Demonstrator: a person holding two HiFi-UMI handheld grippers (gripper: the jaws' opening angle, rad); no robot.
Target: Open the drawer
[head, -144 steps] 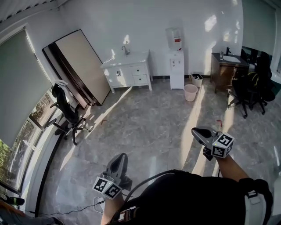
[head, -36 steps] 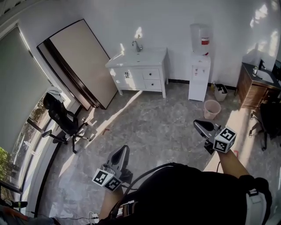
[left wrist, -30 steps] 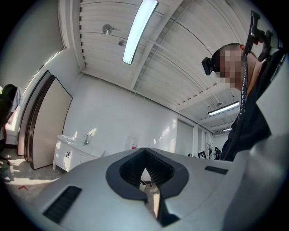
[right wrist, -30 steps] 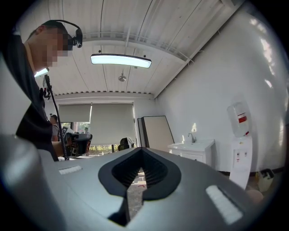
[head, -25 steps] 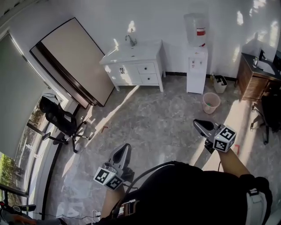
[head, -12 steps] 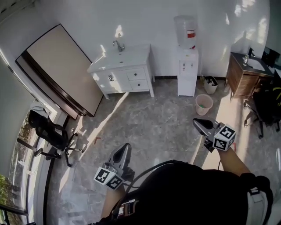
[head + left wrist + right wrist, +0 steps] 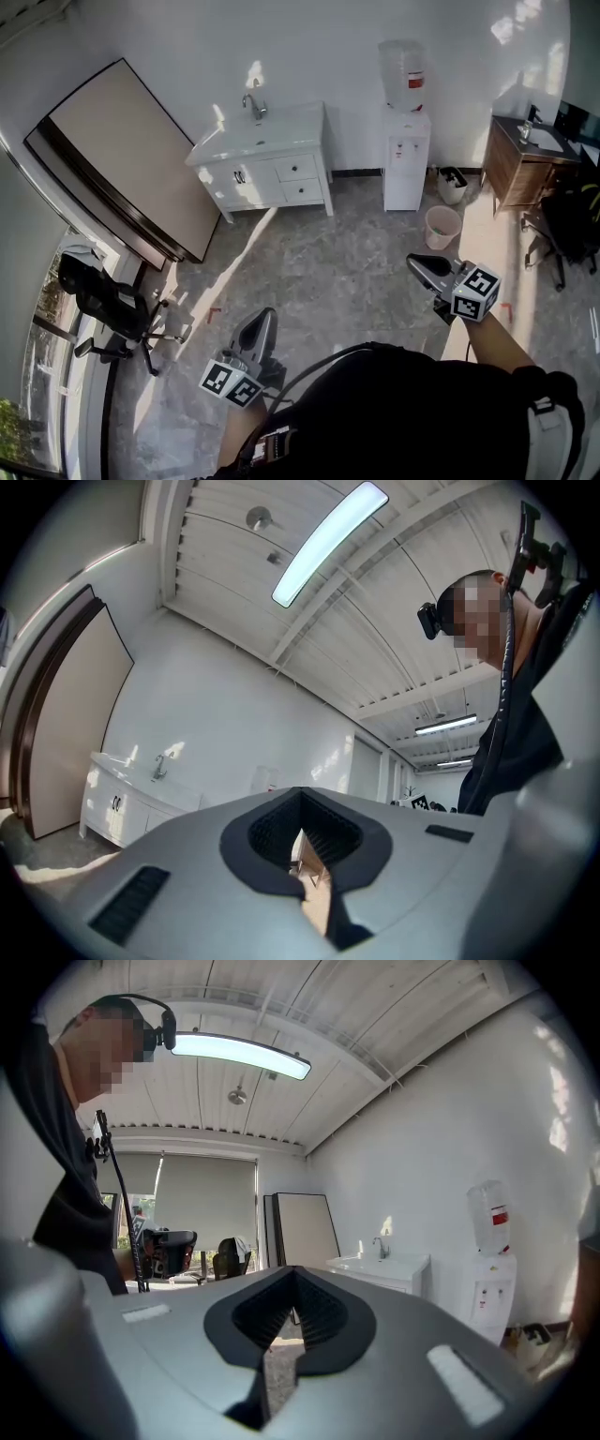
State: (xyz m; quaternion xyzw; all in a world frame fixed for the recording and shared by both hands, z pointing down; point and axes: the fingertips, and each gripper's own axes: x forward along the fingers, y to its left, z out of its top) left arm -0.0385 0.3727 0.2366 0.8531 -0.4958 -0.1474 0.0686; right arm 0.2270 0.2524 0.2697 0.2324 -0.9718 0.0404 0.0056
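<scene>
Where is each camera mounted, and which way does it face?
Head view: on the head, steeply down at sink cabinet; shows left hand-held gripper, right hand-held gripper, torso.
Left gripper view: along its shut jaws at far wall, sink cabinet left; torso right.
Right gripper view: likewise, sink cabinet and water dispenser right; torso left.
Shared: sink cabinet.

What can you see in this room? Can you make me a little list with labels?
floor: grey stone
white cabinet: by the far wall, sink on top
drawers: look closed, far from both tools
left tool: shut, holding nothing
right tool: shut, holding nothing
water dispenser: right of the cabinet
pink bin: on the floor near the dispenser
</scene>
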